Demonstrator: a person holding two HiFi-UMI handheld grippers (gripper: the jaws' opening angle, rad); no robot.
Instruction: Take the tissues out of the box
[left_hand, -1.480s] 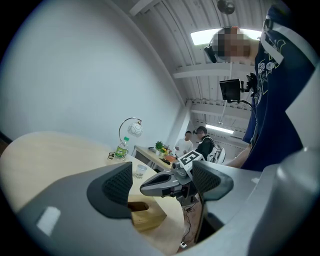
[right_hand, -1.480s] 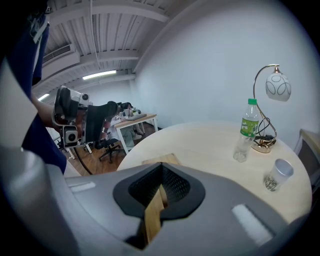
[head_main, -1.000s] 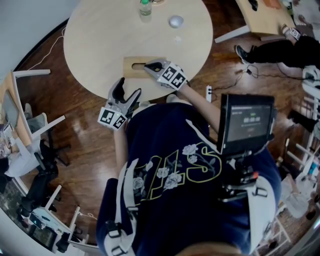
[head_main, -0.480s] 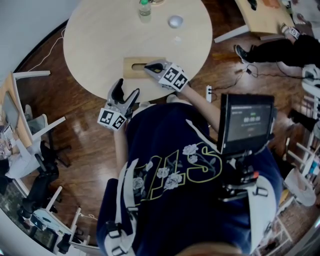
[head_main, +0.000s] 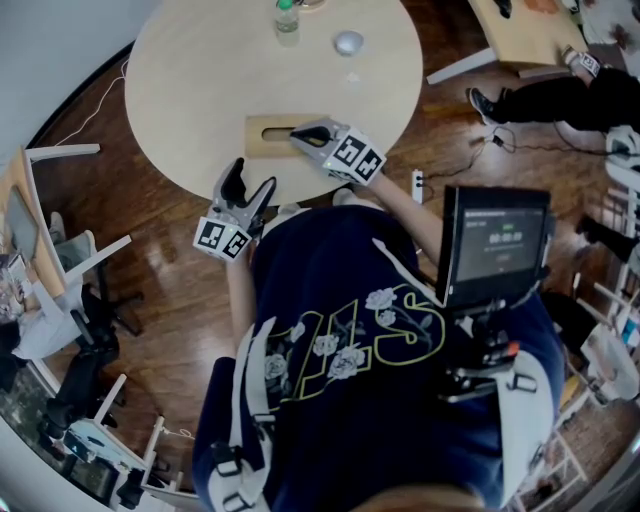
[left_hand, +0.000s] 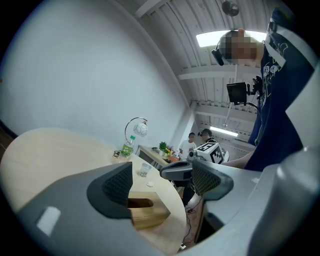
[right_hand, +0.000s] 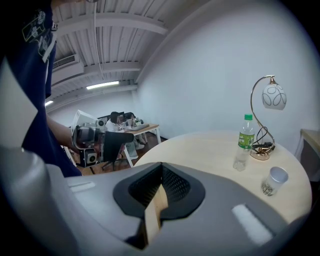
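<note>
Tissue box (head_main: 256, 146), a flat pale-wood rectangle with an oval slot, lies near my edge of the smooth, round blond table (head_main: 190, 80). My left gripper (head_main: 253, 178) hangs just off the table's rim, its matte grey jaws spread wide with nothing between them, unmoved. My right gripper (head_main: 300, 133) sits over the slot, its ribbed black pads pressed together, and has risen slightly since a second ago

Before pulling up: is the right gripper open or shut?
Shut: on the right gripper the pads meet, nothing between them, at the box slot.
</note>
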